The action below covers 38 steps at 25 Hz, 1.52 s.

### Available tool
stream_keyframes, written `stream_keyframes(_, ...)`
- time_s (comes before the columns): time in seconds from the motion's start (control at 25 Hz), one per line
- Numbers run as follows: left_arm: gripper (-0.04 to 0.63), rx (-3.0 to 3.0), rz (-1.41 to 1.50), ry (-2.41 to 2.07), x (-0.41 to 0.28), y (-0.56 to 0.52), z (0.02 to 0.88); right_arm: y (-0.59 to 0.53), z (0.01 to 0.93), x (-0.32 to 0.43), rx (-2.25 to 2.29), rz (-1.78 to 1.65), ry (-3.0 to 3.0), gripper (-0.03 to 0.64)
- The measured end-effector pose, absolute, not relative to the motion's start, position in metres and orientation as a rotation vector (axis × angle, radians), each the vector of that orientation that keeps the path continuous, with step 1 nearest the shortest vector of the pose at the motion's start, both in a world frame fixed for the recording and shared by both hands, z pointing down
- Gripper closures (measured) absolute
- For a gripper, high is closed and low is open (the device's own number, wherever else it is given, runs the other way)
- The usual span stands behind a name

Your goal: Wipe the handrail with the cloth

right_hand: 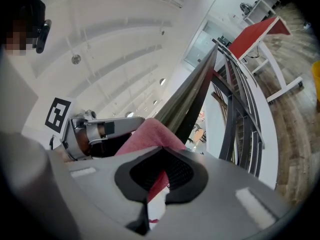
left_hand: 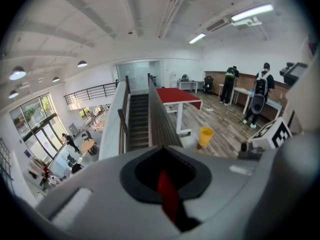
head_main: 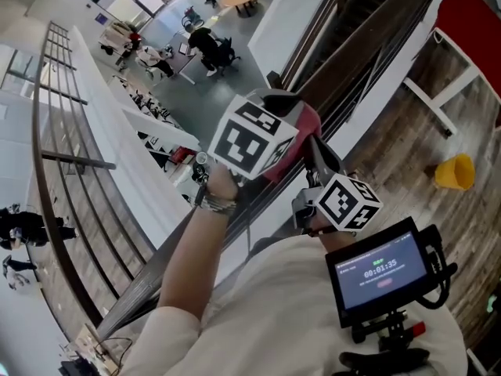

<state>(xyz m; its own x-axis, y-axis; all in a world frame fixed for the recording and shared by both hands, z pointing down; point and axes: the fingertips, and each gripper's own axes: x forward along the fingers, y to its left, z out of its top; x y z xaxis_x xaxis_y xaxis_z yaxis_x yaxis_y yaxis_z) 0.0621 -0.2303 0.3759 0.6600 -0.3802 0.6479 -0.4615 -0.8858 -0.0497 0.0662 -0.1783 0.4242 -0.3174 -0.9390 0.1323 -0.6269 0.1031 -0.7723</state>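
Observation:
A pinkish-red cloth [head_main: 304,128] is bunched over the dark handrail [head_main: 368,69], which runs diagonally from lower left to upper right in the head view. My left gripper [left_hand: 167,186] is shut on a red fold of the cloth [left_hand: 169,199]. Its marker cube [head_main: 250,135] sits above the rail. My right gripper [right_hand: 157,184] is shut on the cloth [right_hand: 150,136] from the other side, close to the left gripper [right_hand: 95,131]. Beyond the cloth the handrail [right_hand: 192,91] stretches away. The cloth hides the rail beneath it.
A yellow bucket [head_main: 455,171] stands on the wooden floor to the right of the rail, near a red-topped table [head_main: 470,30]. Left of the rail is a drop to a lower floor with tables and people [head_main: 205,45]. Two people [left_hand: 260,96] stand far off. A small screen [head_main: 383,272] hangs at my chest.

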Motion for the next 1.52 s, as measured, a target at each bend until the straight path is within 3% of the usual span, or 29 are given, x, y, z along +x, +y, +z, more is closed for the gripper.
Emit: stream_keyframes(1.52,0.591,2.723,1.023,-0.752,0.048,-0.229,0.381,-0.177,0.429,0.054,-1.465,-1.107,2.060,0.624)
